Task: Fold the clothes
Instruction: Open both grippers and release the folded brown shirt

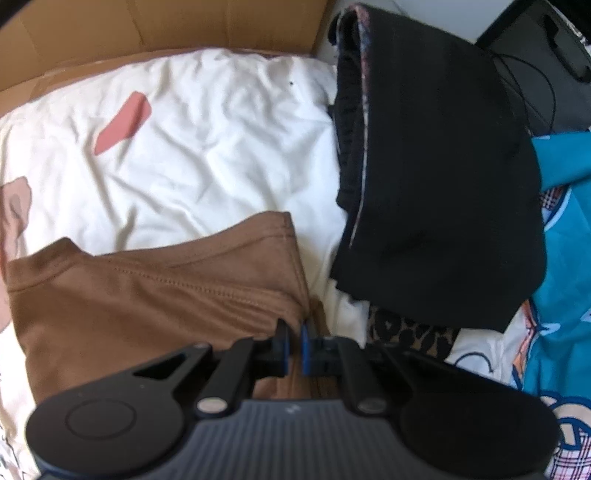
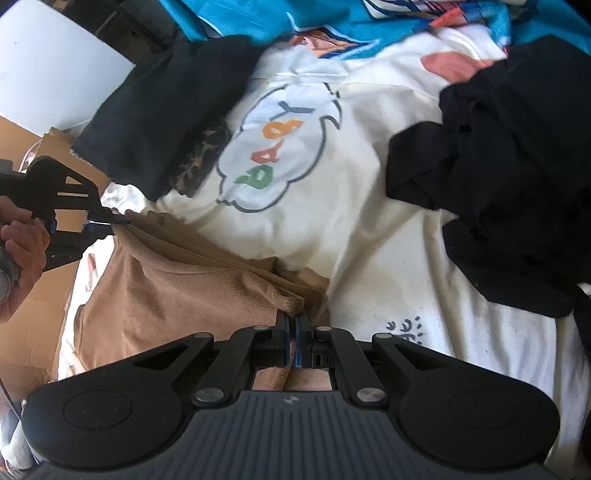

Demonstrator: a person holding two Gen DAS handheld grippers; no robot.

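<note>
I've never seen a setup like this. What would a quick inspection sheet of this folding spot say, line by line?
Surface: white printed bedsheet, wrinkled, cartoon lettering on it.
Job's things: brown garment, held at two edges, partly lifted off the sheet.
Clutter: folded black garment lying over a leopard-print cloth; loose black clothes; blue printed fabric.
Grippers: left gripper and right gripper both pinch the brown garment, fingers closed on its edge.
Cables: thin black wire near a dark object at the far right.
Surroundings: cardboard box beyond the sheet; white panel.
</note>
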